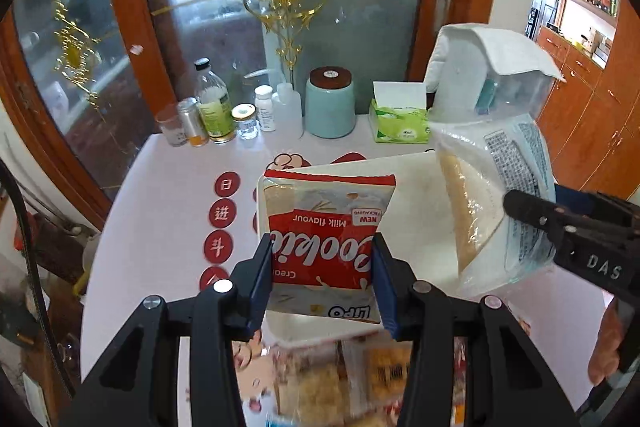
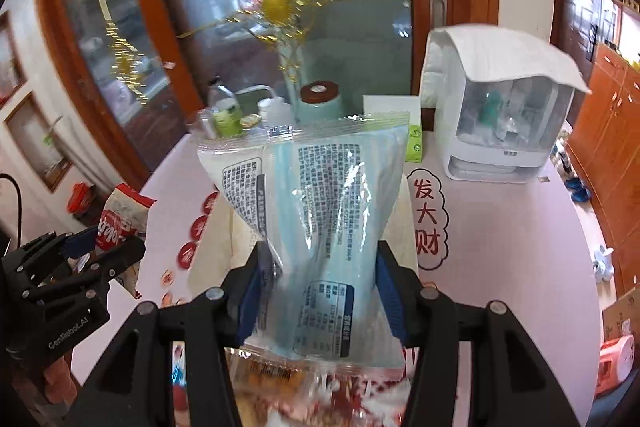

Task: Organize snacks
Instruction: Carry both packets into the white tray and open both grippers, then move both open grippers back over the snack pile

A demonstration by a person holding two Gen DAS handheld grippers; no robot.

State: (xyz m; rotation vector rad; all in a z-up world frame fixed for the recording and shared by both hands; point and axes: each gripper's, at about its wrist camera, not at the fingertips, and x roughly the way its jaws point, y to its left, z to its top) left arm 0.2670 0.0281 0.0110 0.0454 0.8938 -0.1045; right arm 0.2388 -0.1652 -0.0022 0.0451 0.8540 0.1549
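So both grippers have a snack pack each right now. The left gripper [image 1: 324, 279] is pinching a red and white cookie packet [image 1: 326, 227], blue pads pressed on both sides of its lower half, with the print upside down from the wrist view and the packet held up off the tabletop [image 1: 160, 227]. The right gripper [image 2: 320, 291] is clamped on a clear, pale blue snack bag [image 2: 316, 211] with blocks of small print on it, squeezing it at the waist so the top fans out wide. In the left wrist view you can see that same bag off to the right, with a yellowish strip of contents showing through the side, hanging just beside the cookie packet. Behind both packs there's a white tray [image 1: 416, 187] lying on the tabletop, which is pinkish white with red round stickers and red characters on it. Right under the grippers, near edge, there's a blurry pile of more snacks [image 1: 344, 379], yellow and orange wrappers, can't make out what they are. Far side of the tabletop has a row of bottles and jars [image 1: 216, 111], a teal canister [image 1: 330, 103] with a brown lid, a green tissue box [image 1: 400, 123], and a white appliance [image 2: 504, 115] with a cloth draped over it on the right. Behind all that is a glass door with gold ornaments.
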